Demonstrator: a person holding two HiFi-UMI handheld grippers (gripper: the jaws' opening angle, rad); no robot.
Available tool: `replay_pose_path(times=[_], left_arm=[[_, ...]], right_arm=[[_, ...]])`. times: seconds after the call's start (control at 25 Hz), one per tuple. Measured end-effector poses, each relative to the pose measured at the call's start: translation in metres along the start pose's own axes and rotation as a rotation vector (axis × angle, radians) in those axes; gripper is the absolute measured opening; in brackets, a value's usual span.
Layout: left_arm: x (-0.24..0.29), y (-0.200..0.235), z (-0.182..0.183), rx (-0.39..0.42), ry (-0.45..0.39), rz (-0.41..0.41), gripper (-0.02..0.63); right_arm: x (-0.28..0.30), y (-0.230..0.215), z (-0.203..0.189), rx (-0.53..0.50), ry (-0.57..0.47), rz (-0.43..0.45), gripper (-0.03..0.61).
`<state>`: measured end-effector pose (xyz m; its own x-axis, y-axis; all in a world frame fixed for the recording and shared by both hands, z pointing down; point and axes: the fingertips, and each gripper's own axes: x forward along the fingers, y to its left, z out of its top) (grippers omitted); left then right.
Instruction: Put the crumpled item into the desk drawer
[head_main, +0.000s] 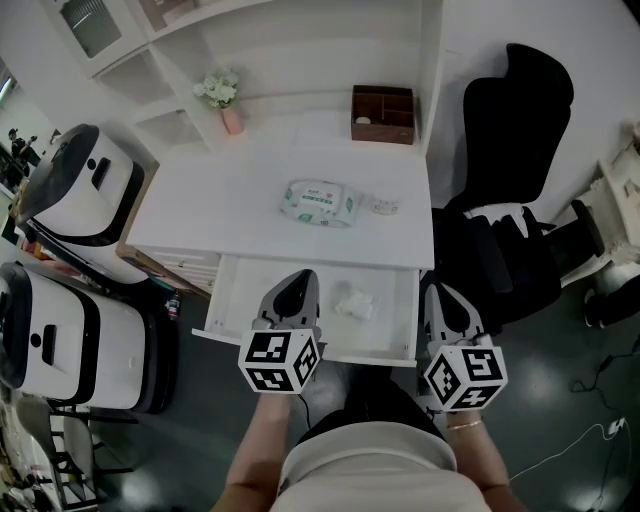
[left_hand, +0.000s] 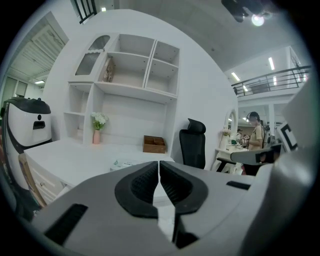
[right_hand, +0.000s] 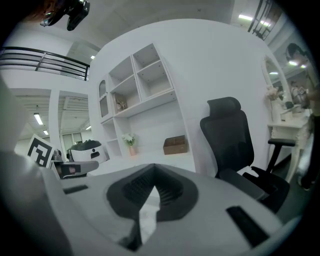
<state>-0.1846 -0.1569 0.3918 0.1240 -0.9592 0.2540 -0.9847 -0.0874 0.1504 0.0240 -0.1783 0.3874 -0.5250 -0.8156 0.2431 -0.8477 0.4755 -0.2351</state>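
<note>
So the desk drawer (head_main: 392, 318) is pulled out and the crumpled item (head_main: 354, 302), a little white wad, is already lying in it, right of the drawer's middle and towards its back wall. It's the only thing I can make out in the drawer.

The left gripper (head_main: 298, 278) hangs over the drawer's left half, just beside the wad and not touching it. In the left gripper view, the left gripper's (left_hand: 159, 162) pads are pressed together with nothing caught between them. The right gripper (head_main: 440, 292) sits off the drawer's right edge, outside it. In its own view, the right gripper's (right_hand: 154, 166) tips are also shut and empty.

Stuff around the drawer:
- Behind it, on the white desk (head_main: 230, 210), there's a pack of wet wipes (head_main: 320, 202) with some small thing (head_main: 386, 206) just beside it. It's too tiny to tell what it is.
- Further back are a brown wooden organiser (head_main: 382, 114) and a pink vase of flowers (head_main: 222, 95), tucked under the shelves.
- To the drawer's right a black office chair (head_main: 520, 110) crowds in close to the desk corner.
- To its left two white machines with black trim (head_main: 85, 185) stand on the floor.
</note>
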Motion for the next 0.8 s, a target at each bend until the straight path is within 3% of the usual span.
replay_pose_path(times=[0.8], left_arm=[[-0.017, -0.004, 0.006, 0.006, -0.03, 0.02, 0.002]], right_arm=[[-0.011, 0.006, 0.0, -0.013, -0.007, 0.03, 0.002]])
